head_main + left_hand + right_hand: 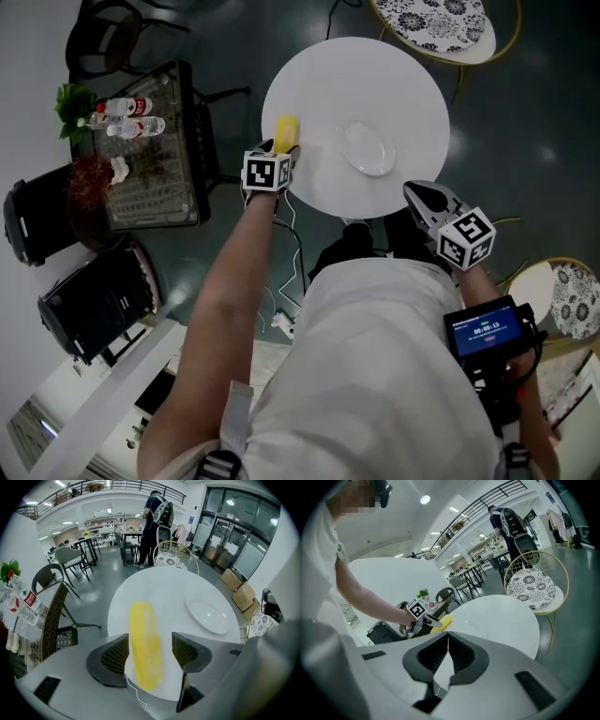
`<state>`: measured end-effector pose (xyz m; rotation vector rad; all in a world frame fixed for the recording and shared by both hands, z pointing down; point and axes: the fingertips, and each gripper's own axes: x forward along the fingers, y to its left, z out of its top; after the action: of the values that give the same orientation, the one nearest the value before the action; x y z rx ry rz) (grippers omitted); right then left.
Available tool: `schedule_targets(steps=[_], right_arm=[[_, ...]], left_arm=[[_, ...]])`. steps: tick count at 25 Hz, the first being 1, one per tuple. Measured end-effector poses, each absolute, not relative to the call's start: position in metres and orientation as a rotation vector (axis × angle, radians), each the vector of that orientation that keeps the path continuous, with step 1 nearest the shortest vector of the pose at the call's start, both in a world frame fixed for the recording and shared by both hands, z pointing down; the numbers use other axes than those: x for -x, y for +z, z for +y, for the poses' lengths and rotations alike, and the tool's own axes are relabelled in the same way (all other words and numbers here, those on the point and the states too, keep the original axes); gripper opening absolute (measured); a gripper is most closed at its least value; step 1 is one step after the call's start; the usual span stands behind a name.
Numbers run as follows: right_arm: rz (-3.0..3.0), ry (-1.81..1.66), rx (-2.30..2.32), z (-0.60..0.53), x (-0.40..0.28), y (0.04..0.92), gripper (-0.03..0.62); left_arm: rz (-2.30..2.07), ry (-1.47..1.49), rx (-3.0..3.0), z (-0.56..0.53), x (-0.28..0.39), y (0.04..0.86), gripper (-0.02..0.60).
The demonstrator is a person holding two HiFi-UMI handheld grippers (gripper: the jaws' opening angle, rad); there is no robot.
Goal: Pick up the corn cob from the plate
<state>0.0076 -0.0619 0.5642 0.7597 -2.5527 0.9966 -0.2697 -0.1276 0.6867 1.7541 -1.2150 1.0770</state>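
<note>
The person wears a white short-sleeved shirt (375, 375). The left gripper (150, 639) and the right gripper (447, 637) both have a pale grey plastic body and 2 dark grey wedge-shaped jaws with grid-textured pads. Each carries a white cube with black square markers, 1 on the left (267, 173) and 1 on the right (466, 237). A thin white cable (133, 693) curls under the left jaws. A black box with a blue-lit screen (486, 330) is mounted by the right cube.

Corn cob (286, 131) at left edge of table (394, 75) (between left gripper (150, 641) parted jaws), plate (366, 150) to its right, mid-table
</note>
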Motion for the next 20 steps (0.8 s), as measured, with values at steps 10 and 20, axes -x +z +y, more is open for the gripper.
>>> schedule_targets(steps=[10, 20], right_arm=[[-2.562, 0.983, -0.755, -0.066, -0.007, 0.562, 0.008], [-2.586, 0.931, -0.754, -0.079, 0.000, 0.551, 0.008]], left_arm=[[-1.251, 1.067, -1.804, -0.131, 0.270, 0.671, 0.270], [-1.307, 0.972, -1.887, -0.130, 0.260, 0.632, 0.268]])
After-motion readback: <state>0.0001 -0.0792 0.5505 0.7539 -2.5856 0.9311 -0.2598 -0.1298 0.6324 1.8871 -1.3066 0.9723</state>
